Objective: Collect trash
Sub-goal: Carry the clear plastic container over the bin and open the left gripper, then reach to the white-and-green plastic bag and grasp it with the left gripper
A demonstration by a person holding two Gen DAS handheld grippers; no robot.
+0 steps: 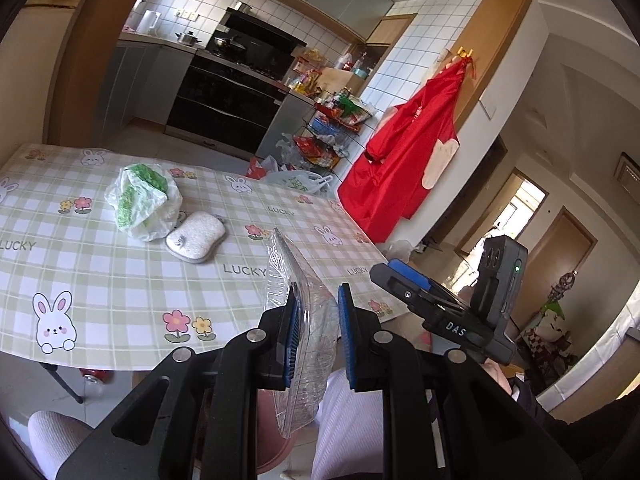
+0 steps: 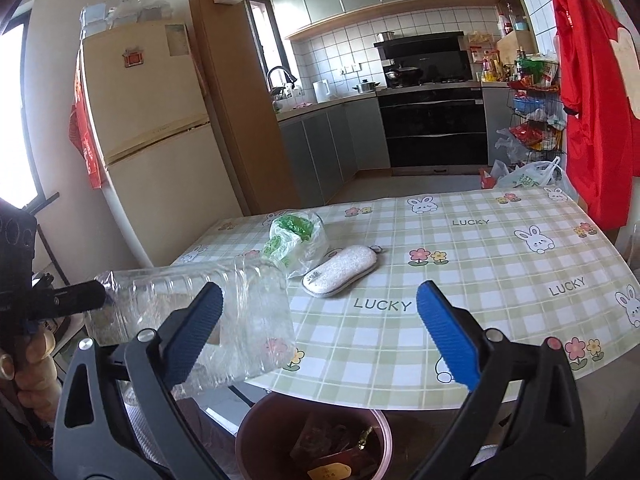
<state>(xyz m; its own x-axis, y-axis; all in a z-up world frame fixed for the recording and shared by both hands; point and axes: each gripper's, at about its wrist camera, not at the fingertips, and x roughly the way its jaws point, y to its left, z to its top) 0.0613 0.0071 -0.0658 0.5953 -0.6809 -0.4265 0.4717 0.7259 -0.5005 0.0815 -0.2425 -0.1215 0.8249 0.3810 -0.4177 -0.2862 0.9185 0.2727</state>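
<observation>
- You are working at the table (image 2: 460,280); the bin (image 2: 256,428) is sitting below its near edge.
- Your left gripper (image 1: 316,320) is pinching the clear plastic tray (image 1: 304,320); be carrying it over the bin before releasing.
- Your right gripper (image 2: 320,316) is gaping, holding nothing.

A clear plastic tray (image 1: 298,312), crinkled and empty, hangs on edge between the left gripper's (image 1: 316,334) jaws, past the desk's (image 1: 120,280) near edge. A crumpled white-and-green bag (image 1: 140,202) lies on the desk, touching a white sponge (image 1: 196,236) with a grey rim. Below the desk edge stands a brown bin (image 2: 312,440) holding scraps
</observation>
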